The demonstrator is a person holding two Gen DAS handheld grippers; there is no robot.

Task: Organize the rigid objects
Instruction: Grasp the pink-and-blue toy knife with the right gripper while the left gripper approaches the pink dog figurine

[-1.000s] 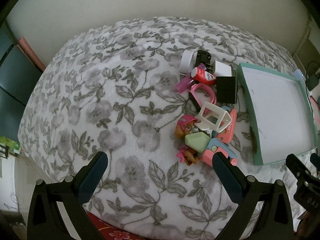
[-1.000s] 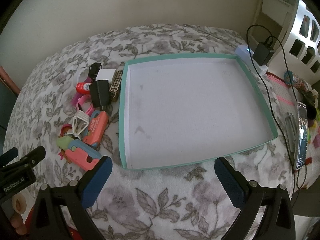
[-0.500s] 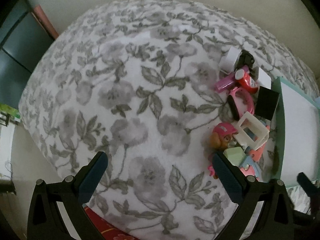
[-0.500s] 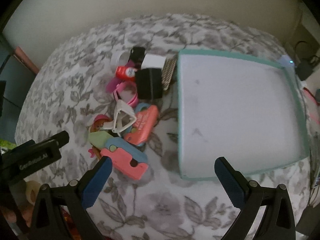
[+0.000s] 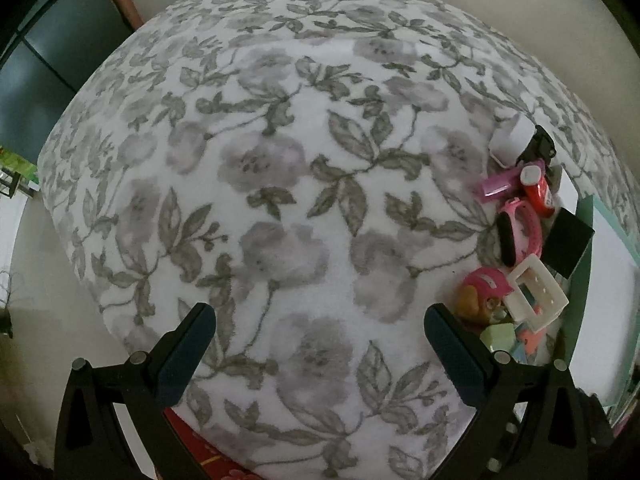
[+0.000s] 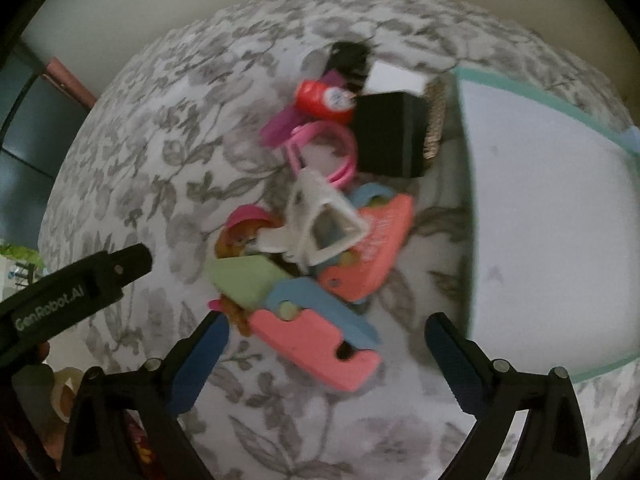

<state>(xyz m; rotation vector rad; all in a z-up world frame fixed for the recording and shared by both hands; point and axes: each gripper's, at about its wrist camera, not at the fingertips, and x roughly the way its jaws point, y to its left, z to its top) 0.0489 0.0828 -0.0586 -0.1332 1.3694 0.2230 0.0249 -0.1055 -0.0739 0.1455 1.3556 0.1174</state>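
**Right hand-held gripper swings from the tray to the toy pile**

A second ago the right wrist view was filled by the teal-rimmed tray (image 6: 532,92); now that tray sits off to the right and the heap of rigid objects lies straight ahead of the right hand-held gripper (image 6: 326,326). Its jaws have just been closing a little from their widest, yet they stand well apart with nothing pressed between the pads. The coral and blue toy (image 6: 316,340) at the near end of the pile lies between the fingertips, so it looks like the first pick. The picture is blurred, so contact cannot be told.

The left hand-held gripper (image 5: 320,316) has drifted away from the pile, which has slid to the right edge of its view. It hangs wide open and empty over the bare floral bedspread (image 5: 280,184).

The tray, the only container, holds nothing: its white floor is bare apart from a few faint marks. Every object is outside it, bunched just beside its left wall, among them the black box (image 6: 390,136), the white frame (image 6: 320,216), the pink band (image 6: 324,148) and the red bottle (image 6: 320,98). Sorting appears not yet begun.
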